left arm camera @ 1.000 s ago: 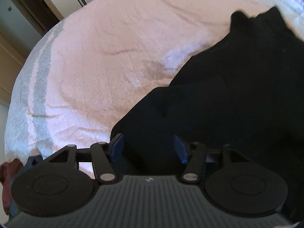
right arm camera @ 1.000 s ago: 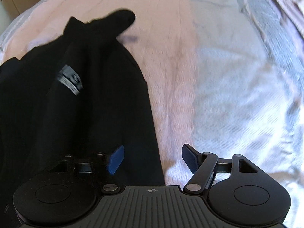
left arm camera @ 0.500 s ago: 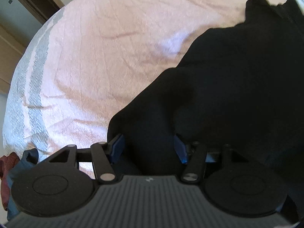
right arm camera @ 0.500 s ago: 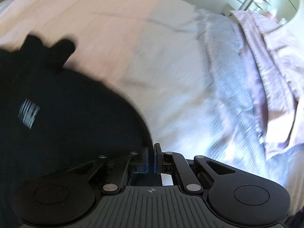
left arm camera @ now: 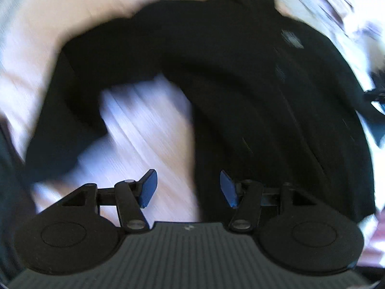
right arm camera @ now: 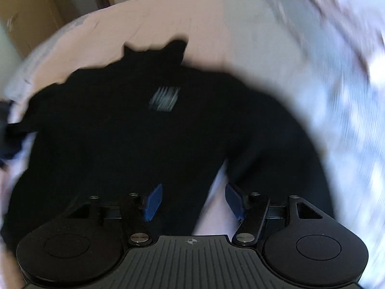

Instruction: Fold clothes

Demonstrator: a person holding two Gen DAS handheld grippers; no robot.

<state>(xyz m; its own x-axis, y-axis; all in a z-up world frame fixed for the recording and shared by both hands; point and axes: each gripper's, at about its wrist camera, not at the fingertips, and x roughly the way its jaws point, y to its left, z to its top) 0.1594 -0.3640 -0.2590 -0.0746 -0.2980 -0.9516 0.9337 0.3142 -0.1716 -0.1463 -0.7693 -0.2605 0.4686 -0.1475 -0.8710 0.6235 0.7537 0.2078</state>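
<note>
A black long-sleeved top (right arm camera: 134, 139) with a pale printed patch (right arm camera: 164, 98) lies spread on the pink bedspread (right arm camera: 182, 14). In the left wrist view the top (left arm camera: 252, 91) fills the middle and right, with a sleeve (left arm camera: 65, 110) curving down at the left. My left gripper (left arm camera: 187, 189) is open and empty above the top's lower edge. My right gripper (right arm camera: 193, 202) is open and empty above the top's hem, beside its right sleeve (right arm camera: 276, 144). Both views are motion-blurred.
The bedspread (left arm camera: 149, 139) shows pale between body and sleeve. A grey-striped blanket area (right arm camera: 336, 96) lies to the right. Wooden furniture (right arm camera: 28, 16) stands past the bed's far left. The other gripper shows at the right edge of the left wrist view (left arm camera: 375, 96).
Both grippers have pulled back and swung to face the whole top. The right gripper, shut half a second ago, has opened. The top now lies spread with its sleeves out.
</note>
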